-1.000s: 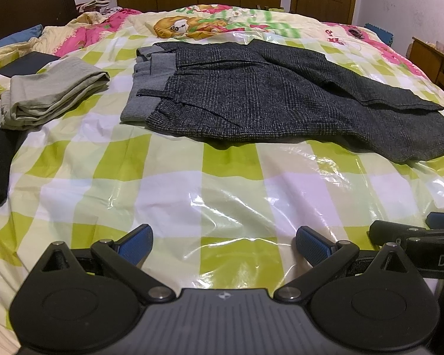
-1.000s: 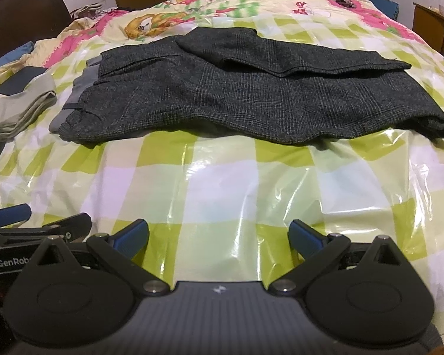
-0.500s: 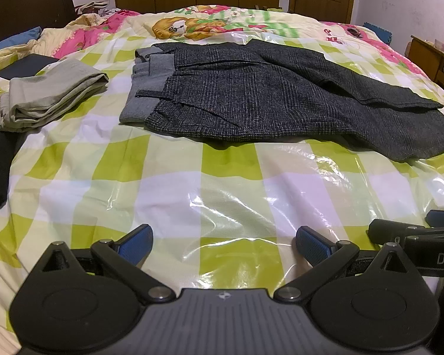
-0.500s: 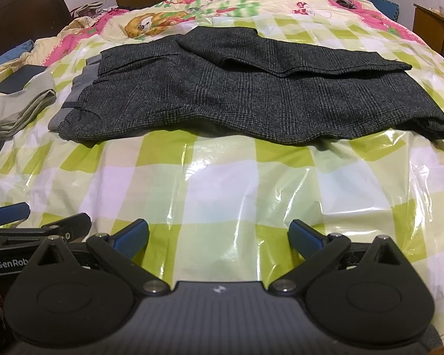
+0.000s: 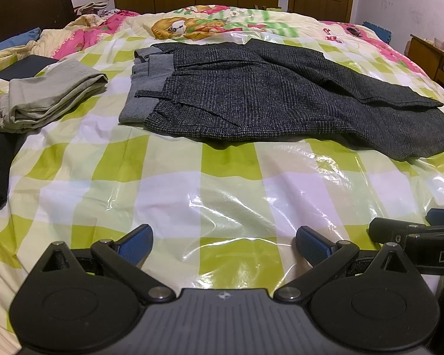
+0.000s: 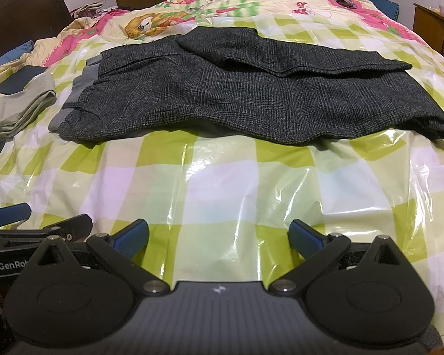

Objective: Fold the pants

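Observation:
Dark grey checked pants (image 5: 269,97) (image 6: 245,88) lie flat across the bed, waistband to the left with its light grey lining showing, legs running right. One leg lies folded over the other along the far side. My left gripper (image 5: 223,244) hovers open over the bedcover well short of the pants, with nothing between its blue pads. My right gripper (image 6: 219,236) is also open and empty, just as far back. Each gripper shows at the edge of the other's view.
A folded beige garment (image 5: 48,94) (image 6: 19,108) lies left of the pants. A glossy green-and-white checked plastic sheet (image 5: 168,183) covers the bed. Dark items lie at the far left edge; a wooden cabinet (image 5: 432,59) stands at the right.
Both views have shifted very slightly; the pants and the grippers' openings look the same.

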### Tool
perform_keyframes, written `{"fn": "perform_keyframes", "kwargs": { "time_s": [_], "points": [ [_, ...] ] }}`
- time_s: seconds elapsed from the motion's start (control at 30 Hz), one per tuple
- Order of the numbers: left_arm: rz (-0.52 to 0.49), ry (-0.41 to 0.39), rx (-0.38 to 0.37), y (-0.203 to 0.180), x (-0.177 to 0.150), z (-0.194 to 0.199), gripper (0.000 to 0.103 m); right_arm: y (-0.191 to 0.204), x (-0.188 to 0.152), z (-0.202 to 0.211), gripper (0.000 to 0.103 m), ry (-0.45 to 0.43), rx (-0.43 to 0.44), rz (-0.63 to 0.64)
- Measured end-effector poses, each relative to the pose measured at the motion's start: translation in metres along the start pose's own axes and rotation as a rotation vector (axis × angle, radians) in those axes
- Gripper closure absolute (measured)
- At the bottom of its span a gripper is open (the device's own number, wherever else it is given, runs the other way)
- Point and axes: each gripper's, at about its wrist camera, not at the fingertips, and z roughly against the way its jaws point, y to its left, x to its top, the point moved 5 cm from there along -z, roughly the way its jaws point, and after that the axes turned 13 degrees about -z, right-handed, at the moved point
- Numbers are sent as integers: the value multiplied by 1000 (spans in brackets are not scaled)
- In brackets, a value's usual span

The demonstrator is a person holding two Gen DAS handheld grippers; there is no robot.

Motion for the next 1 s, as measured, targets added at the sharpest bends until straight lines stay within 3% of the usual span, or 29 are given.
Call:
{"fn": "perform_keyframes", "kwargs": {
  "time_s": [0.67,1.0],
  "points": [
    [-6,18,-3,1,0,-2,0,1,0,0,3,0,9,-3],
    [-29,2,-18,5,5,-3,0,0,9,7,3,-5,57,-39]
  ]
}}
